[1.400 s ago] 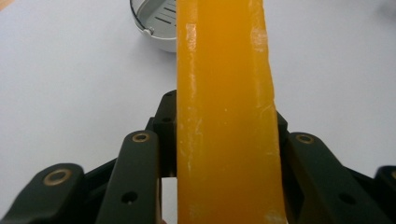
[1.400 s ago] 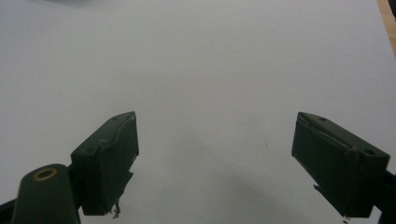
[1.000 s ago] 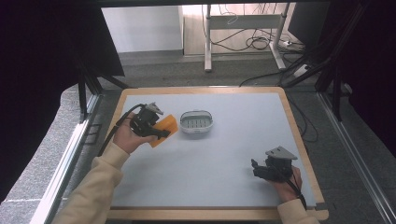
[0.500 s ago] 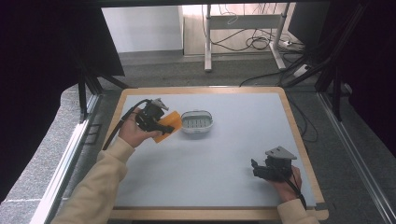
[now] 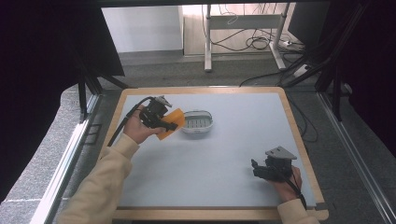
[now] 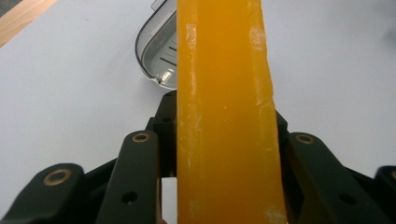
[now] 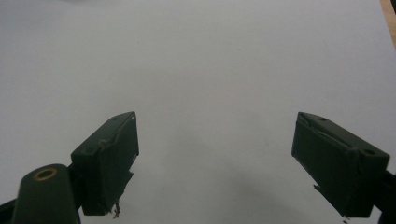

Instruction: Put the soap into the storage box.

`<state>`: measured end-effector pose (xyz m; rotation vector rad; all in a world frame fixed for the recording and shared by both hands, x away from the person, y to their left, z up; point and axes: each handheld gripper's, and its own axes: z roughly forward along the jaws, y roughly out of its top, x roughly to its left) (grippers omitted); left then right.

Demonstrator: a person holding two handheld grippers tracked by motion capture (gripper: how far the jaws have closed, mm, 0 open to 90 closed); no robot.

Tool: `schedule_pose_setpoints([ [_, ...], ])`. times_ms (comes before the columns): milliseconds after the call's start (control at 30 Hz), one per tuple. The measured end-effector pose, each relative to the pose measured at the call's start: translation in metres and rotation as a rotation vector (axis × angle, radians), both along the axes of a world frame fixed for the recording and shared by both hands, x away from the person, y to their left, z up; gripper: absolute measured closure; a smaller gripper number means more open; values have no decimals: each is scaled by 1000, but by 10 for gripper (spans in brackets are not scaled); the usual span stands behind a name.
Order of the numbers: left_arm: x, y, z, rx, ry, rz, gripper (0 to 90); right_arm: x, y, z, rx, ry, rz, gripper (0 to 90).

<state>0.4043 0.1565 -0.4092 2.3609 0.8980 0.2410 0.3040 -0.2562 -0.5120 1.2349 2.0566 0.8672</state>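
Holding an orange bar (image 5: pixel 169 122) clamped in the left gripper (image 5: pixel 163 122) just beside the soap dish (image 5: pixel 198 122), near the table's (image 5: pixel 210 163) far-left edge, right gripper (image 5: pixel 256 168) wide apart over bare surface.

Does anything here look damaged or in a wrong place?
The pads on the right hand-held gripper look frayed at their lower edges. The orange soap bar is held beside the soap dish, not in it.

Orange soap bar (image 6: pixel 226 116) is clamped upright between the two black jaws, running right up the middle. Behind it sits a grey dish (image 6: pixel 156 53) on the white table (image 6: pixel 70 93).
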Motion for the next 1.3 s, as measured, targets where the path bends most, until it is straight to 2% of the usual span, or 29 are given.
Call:
schedule_pose_setpoints([
  [133, 3, -2, 1, 10, -2, 7, 618, 1, 0, 0, -1, -1, -1, 153],
  [367, 8, -7, 5, 3, -10, -11, 618, 0, 0, -1, -4, -2, -3, 152],
  [500, 12, -11, 7, 14, -14, -17, 618, 1, 1, -1, -6, -2, 2, 153],
  [1000, 23, -32, 13, 28, -32, -61, 618, 1, 0, 0, -3, -2, -4, 153],
  [1300, 28, -43, 14, 37, -26, -96, 618, 1, 0, -1, -2, 0, -6, 152],
])
